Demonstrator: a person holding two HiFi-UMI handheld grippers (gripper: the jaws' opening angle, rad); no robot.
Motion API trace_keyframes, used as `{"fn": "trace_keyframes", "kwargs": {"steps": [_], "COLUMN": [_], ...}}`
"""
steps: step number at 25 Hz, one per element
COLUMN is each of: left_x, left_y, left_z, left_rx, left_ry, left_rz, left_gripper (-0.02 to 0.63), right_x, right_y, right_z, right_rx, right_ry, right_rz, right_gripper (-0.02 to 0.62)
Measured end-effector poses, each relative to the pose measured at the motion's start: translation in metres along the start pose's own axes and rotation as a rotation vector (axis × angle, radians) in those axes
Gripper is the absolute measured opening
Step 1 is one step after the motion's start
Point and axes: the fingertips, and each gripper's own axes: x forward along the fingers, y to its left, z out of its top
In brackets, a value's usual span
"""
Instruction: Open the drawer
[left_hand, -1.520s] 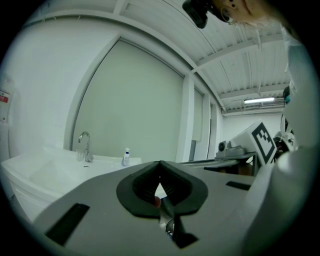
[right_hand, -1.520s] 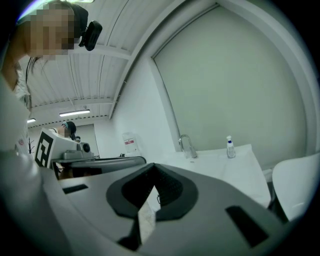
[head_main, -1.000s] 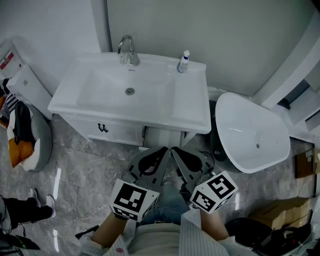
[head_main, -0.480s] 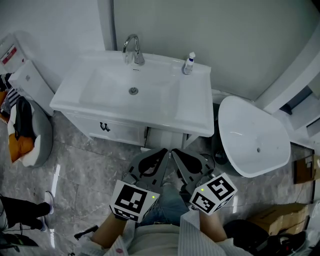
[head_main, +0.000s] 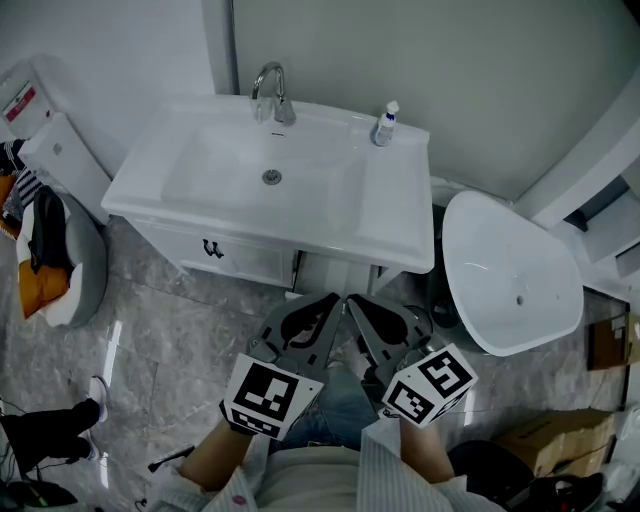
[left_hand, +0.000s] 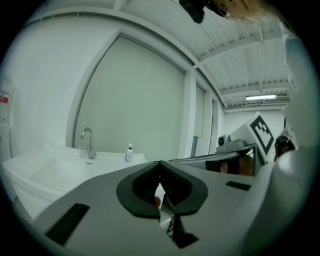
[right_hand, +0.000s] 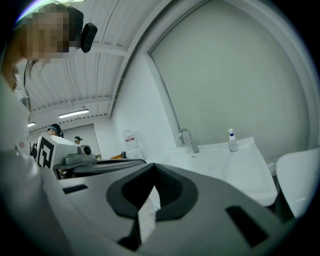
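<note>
The white vanity's drawer sits shut under the sink basin, with a dark handle on its front. Both grippers hang low in the head view, well short of the drawer and side by side above the person's lap. My left gripper has its jaws together with nothing between them, as the left gripper view also shows. My right gripper is likewise shut and empty, which the right gripper view confirms. Neither touches the vanity.
A faucet and a small bottle stand on the sink top. A white oval fixture sits at the right, a white box and an orange-and-black bag at the left. A cardboard box lies lower right.
The vanity has drifted slightly right and up in the head view as the head moved. The dark shoe and leg at lower left shifted. Both grippers stay shut and in place.
</note>
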Motion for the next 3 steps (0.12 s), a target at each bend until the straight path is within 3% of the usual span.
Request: {"fn": "trace_keyframes", "kwargs": {"steps": [3], "left_x": [0.0079], "left_y": [0.0011], "left_z": [0.0038], "left_rx": [0.055], "left_ry": [0.007], "left_rz": [-0.026], "left_gripper": [0.017], "right_x": [0.0026], "right_y": [-0.004], "right_z": [0.0042], "right_rx": [-0.019], "right_ry": [0.001], "right_rz": [-0.005], "right_gripper": [0.008]}}
